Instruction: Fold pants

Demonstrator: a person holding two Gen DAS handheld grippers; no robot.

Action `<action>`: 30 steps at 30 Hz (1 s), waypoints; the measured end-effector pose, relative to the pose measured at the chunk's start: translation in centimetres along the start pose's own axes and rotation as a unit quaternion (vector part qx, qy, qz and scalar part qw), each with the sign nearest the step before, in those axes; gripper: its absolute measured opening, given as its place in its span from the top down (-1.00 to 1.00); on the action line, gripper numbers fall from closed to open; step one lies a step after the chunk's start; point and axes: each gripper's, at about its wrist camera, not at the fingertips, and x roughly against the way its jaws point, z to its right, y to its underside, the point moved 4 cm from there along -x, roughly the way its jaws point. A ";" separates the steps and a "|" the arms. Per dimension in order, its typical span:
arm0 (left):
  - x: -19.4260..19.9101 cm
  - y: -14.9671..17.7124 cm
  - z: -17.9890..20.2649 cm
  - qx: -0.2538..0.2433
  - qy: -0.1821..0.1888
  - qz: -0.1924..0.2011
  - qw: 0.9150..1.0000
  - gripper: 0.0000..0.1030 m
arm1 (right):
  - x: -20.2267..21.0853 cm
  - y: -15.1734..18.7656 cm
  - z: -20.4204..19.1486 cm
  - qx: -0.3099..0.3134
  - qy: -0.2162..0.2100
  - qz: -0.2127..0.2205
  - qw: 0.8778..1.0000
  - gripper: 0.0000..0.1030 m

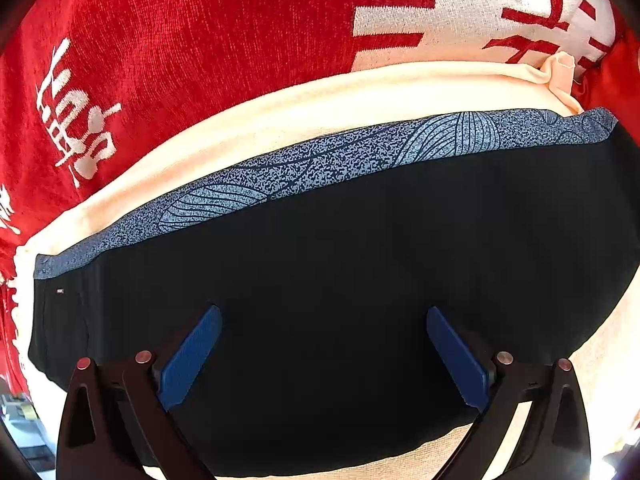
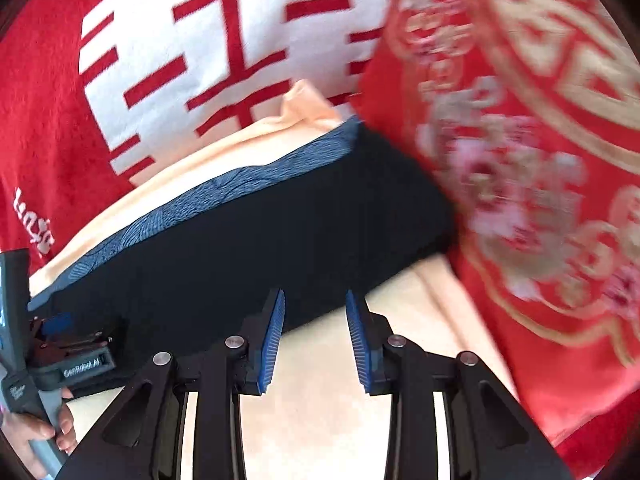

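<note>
while pants [image 1: 320, 280] lie folded, both grippers gape

The pants [image 1: 340, 280] are black with a wide blue-grey waistband [image 1: 320, 160] printed in a speckled leaf pattern, and they lie flat as a compact folded block, smooth across the top with hardly a wrinkle. The waistband runs along the far edge from one side to the other, and a tiny pale tag sits just under it at the left corner. From the right-hand view the pants [image 2: 256, 232] show the same neat shape, the waistband [image 2: 224, 188] slanting up toward a squared far corner, the near edge straight, and the right end partly hidden, so its outline there cannot be told.
</note>
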 end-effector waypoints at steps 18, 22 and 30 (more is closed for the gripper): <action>-0.3 0.0 0.4 -0.007 -0.009 0.000 1.000 -1.00 | -2.3 1.3 -1.5 0.024 0.006 -0.012 1.000 -0.25; -0.8 -0.3 -0.4 -0.007 -0.009 -0.001 1.000 -1.00 | -2.3 1.3 -1.5 0.024 0.005 -0.013 1.000 -0.27; -0.7 0.0 -0.2 -0.006 -0.009 0.000 1.000 -1.00 | -2.5 1.0 -1.6 0.022 0.002 -0.014 1.000 -0.32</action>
